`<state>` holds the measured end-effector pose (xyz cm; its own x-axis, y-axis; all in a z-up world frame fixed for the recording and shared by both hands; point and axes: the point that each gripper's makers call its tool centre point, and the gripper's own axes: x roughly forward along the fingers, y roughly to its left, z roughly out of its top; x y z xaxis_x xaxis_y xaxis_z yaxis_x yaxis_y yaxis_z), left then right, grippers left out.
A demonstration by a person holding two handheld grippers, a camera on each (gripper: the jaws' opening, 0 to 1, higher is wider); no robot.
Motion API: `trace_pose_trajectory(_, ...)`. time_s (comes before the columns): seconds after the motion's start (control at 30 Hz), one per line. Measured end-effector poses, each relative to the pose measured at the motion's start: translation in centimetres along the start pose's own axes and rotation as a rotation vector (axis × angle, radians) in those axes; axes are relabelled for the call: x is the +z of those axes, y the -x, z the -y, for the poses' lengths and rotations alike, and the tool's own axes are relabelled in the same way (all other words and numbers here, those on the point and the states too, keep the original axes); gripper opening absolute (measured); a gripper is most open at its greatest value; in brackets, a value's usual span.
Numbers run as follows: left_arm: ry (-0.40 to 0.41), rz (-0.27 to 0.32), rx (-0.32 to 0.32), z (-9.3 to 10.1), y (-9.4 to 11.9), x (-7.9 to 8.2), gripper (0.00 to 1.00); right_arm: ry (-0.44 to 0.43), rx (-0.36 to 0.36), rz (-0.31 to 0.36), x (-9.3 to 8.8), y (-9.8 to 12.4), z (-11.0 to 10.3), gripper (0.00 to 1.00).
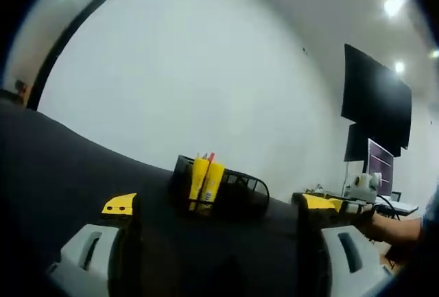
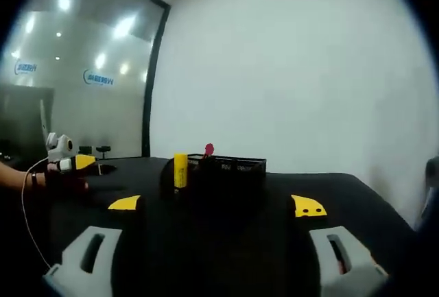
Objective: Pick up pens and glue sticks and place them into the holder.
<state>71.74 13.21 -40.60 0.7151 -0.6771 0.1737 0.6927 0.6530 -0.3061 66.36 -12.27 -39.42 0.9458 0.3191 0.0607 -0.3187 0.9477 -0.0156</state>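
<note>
The black mesh holder (image 1: 219,188) stands on the dark worktop (image 1: 62,167) with two yellow glue sticks (image 1: 206,179) upright inside and a red pen tip beside them. Left tongs (image 1: 218,204) jaws apart, empty. Right tongs (image 2: 218,206) jaws apart, empty. No loose pens or glue sticks visible on the worktop. Judgement: task at or near completion, though the worktop close under the tongs is hidden.
</note>
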Motion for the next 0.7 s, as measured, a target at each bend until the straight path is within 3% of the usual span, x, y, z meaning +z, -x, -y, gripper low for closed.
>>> trace_pose_trajectory(0.17, -0.002, -0.026, -0.003, 0.3, -0.1, -0.6, 0.96, 0.009, -0.009, -0.026, -0.9, 0.4, -0.3, 0.82)
trace_pose_trajectory(0.37, 0.002, 0.002, -0.005, 0.3, 0.0, -0.2, 0.96, -0.037, -0.027, -0.043, -2.0, 0.8, 0.1, 0.82)
trace_pose_trajectory(0.6, 0.005, 0.031, -0.022, 0.5, 0.4, 0.4, 0.96, -0.147, -0.069, 0.009, -2.2, 1.1, 1.2, 0.81)
trace_pose_trajectory(0.7, 0.007, 0.037, -0.033, 0.5, 0.5, 0.6, 0.96, -0.144, -0.073, 0.032, -1.8, 1.0, 1.3, 0.84)
